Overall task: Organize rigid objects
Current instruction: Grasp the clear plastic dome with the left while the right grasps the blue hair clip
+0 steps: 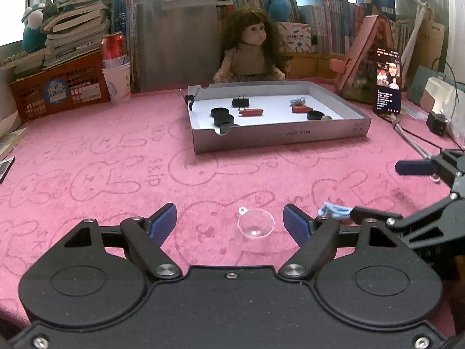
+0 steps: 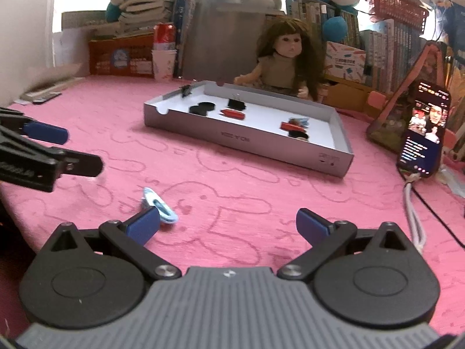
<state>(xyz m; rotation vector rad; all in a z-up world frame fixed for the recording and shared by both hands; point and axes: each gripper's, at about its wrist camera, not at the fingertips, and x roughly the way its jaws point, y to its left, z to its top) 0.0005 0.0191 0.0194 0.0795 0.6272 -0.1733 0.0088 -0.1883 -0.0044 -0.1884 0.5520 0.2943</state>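
A clear suction cup (image 1: 255,223) lies on the pink cloth between the fingers of my left gripper (image 1: 231,223), which is open and empty. A light-blue clip (image 2: 158,205) lies on the cloth beside the left finger of my right gripper (image 2: 228,225), also open and empty; it shows in the left wrist view (image 1: 334,212) too. A grey cardboard tray (image 1: 279,138) (image 2: 238,139) stands further back. It holds black round caps (image 1: 222,116), a black binder clip (image 1: 240,102) and red pieces (image 1: 250,112).
A doll (image 1: 252,49) sits behind the tray against shelves of books. A phone (image 1: 388,81) leans at the right with cables (image 2: 412,212) on the cloth. An orange crate (image 1: 58,87), a red can and a paper cup (image 1: 117,83) stand at the back left.
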